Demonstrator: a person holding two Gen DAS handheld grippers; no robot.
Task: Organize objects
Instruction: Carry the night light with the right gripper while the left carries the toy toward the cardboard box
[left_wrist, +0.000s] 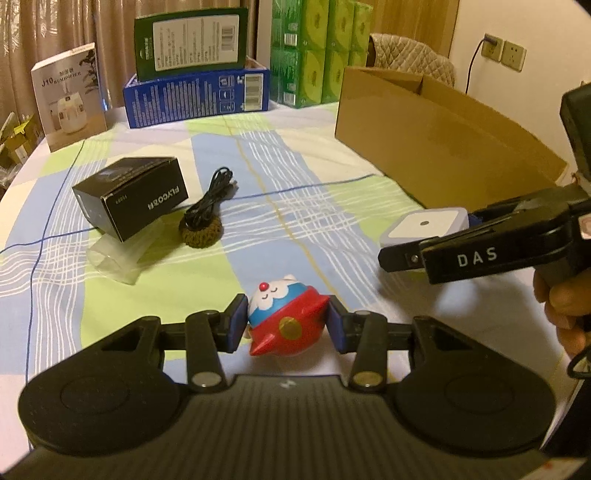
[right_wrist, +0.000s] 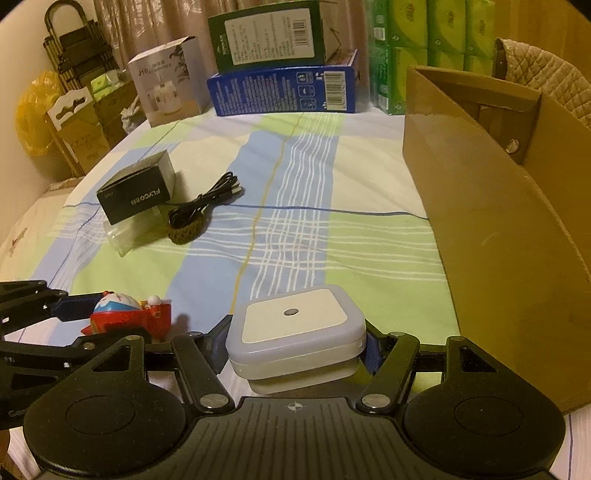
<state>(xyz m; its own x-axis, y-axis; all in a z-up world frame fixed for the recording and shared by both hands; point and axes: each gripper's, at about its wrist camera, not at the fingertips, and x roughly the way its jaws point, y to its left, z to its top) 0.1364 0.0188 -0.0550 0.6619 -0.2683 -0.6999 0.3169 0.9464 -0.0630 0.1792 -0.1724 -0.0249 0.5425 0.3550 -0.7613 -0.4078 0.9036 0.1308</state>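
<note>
On the checked tablecloth near the table's (left_wrist: 155, 302) front edge, my left tongs (left_wrist: 286, 325) grip the red-and-blue cartoon toy (left_wrist: 286, 323); my right tongs (right_wrist: 295, 341) clamp the square white night light (right_wrist: 295, 328) beside the cardboard box (right_wrist: 498, 229).

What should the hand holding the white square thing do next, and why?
Probably lift the white square light and carry it right, over the cardboard box. The right gripper looks shut on its sides, and the open box stands close beside it, a likely place for tidying things.
</note>
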